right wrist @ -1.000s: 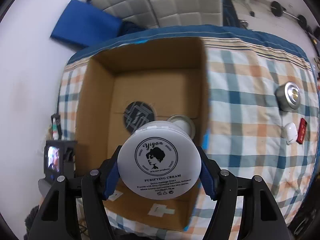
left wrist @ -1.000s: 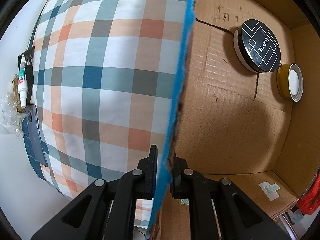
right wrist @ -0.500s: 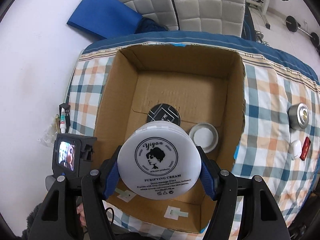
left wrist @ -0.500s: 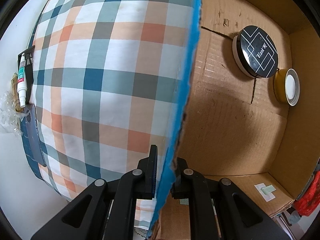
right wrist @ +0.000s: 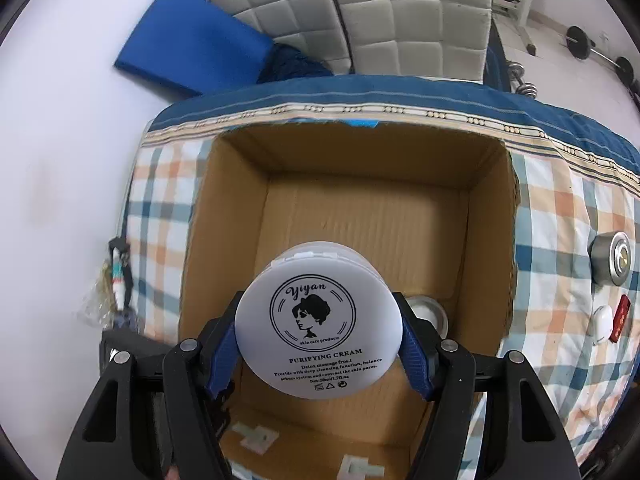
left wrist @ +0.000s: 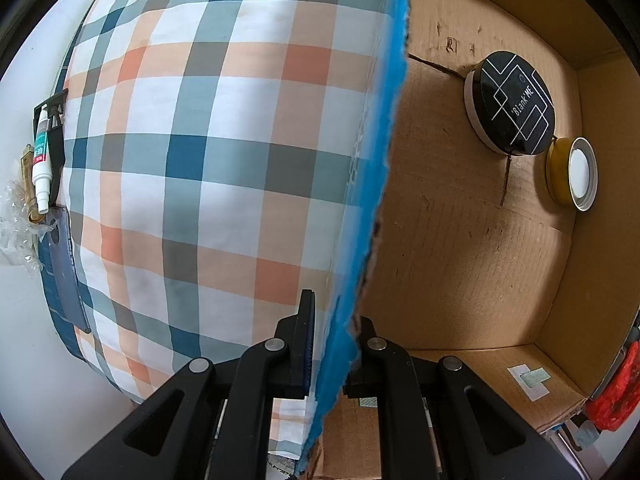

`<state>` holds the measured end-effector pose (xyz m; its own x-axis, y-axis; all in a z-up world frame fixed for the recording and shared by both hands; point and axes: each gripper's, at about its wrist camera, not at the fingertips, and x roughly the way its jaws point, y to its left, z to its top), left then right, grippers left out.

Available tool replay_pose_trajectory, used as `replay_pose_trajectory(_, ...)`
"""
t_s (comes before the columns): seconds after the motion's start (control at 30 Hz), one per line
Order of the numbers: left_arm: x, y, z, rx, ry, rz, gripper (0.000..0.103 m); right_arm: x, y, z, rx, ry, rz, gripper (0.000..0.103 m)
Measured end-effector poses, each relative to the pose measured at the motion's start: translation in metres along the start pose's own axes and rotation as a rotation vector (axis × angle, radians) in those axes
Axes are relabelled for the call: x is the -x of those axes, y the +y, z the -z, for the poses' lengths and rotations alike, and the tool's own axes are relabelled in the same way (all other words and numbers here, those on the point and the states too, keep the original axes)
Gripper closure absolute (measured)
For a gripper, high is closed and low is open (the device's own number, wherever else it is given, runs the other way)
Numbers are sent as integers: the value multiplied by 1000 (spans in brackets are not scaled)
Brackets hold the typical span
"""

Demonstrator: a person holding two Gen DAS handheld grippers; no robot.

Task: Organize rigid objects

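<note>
My left gripper (left wrist: 334, 344) is pinched tight on the blue-taped wall of the cardboard box (left wrist: 460, 240), which sits on the plaid-covered surface (left wrist: 208, 152). Inside the box lie a black round tin (left wrist: 514, 102) and, touching it, a gold-sided jar (left wrist: 572, 176). My right gripper (right wrist: 318, 350) clamps a white cream jar (right wrist: 318, 324) above the open box.

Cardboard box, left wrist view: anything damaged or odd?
Yes. The cardboard box wall clamped by the left gripper has a ragged, torn top edge with blue tape, and its floor shows a crack beside the black tin.
</note>
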<state>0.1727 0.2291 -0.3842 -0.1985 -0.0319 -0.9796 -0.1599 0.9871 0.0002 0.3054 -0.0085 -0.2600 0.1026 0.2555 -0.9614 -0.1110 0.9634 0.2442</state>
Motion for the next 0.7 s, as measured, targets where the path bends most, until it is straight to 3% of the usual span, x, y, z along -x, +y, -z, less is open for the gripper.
replay_pose_trajectory(0.53,-3,1,-6,-2,7,4,95,-83,-1,-55,-49,59,54,32)
replay_pose_trajectory(0.7,-5,1,-8,-5,10,6,95,-92,-3,-60,-57,86,71,32)
